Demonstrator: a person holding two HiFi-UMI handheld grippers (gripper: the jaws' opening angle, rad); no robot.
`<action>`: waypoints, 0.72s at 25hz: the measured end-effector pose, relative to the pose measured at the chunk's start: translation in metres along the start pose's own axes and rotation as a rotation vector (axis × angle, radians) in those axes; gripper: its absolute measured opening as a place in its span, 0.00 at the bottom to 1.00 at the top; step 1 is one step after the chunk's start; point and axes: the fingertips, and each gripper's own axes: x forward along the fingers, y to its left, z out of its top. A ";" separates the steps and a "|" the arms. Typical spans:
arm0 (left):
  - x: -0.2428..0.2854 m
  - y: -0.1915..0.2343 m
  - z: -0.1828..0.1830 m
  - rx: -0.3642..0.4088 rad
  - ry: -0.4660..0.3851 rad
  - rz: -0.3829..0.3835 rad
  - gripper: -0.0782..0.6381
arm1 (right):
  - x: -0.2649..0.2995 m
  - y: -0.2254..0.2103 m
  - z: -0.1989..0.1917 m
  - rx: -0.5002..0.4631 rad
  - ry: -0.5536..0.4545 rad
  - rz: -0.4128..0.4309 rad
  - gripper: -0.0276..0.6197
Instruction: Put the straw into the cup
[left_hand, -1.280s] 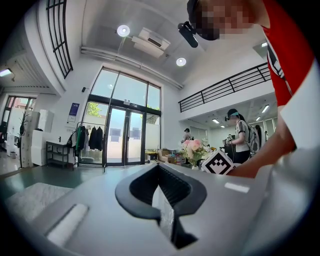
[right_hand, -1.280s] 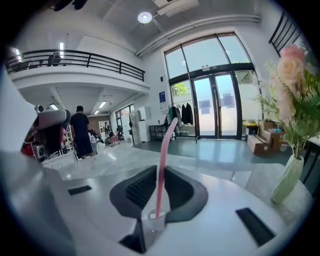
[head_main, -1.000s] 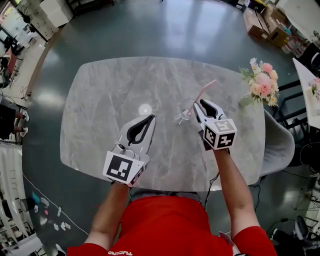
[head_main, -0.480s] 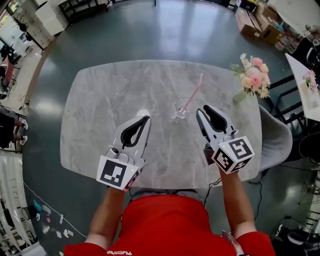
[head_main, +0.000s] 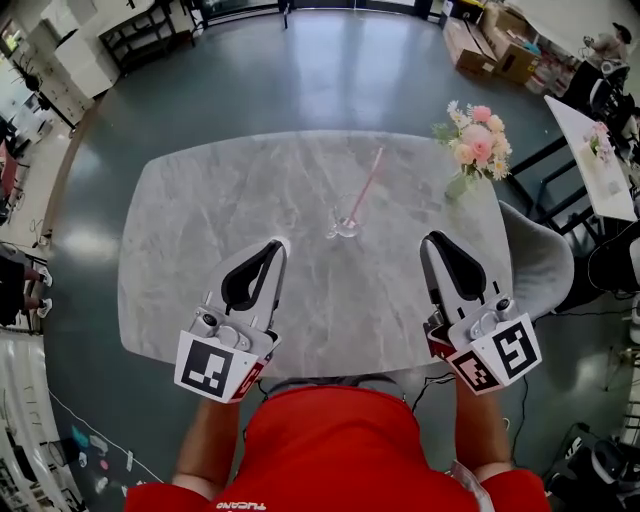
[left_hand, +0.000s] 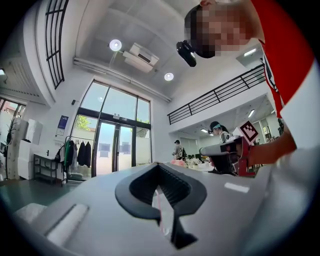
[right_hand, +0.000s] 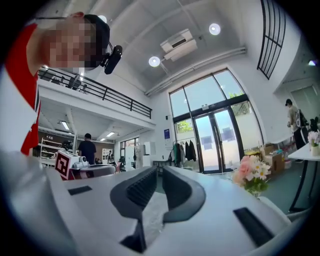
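A clear glass cup (head_main: 344, 224) stands near the middle of the marble table (head_main: 210, 190). A pink straw (head_main: 367, 181) stands in it and leans toward the far right. My left gripper (head_main: 275, 243) lies near the table's front edge, left of the cup and apart from it, with its jaws shut and nothing in them. My right gripper (head_main: 432, 238) is right of the cup, also clear of it, with its jaws slightly parted and empty. In the left gripper view the pads (left_hand: 175, 187) meet at the tips. In the right gripper view a narrow gap separates the fingertips (right_hand: 145, 177).
A vase of pink and white flowers (head_main: 470, 140) stands at the table's far right corner and shows in the right gripper view as flowers (right_hand: 252, 175). A grey chair (head_main: 540, 265) sits at the table's right side. Cardboard boxes (head_main: 490, 45) lie on the floor beyond.
The right gripper has let go of the straw, which now rests in the cup. Both grippers have drawn back toward the person.
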 end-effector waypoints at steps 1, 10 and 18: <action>-0.001 -0.002 0.002 0.002 -0.001 -0.005 0.12 | -0.005 0.001 0.001 -0.002 -0.004 -0.005 0.09; -0.007 -0.020 0.008 -0.003 -0.012 -0.045 0.12 | -0.029 0.021 -0.007 0.016 -0.013 -0.009 0.05; -0.007 -0.027 0.006 -0.020 -0.019 -0.059 0.12 | -0.029 0.033 -0.017 0.029 0.000 -0.001 0.04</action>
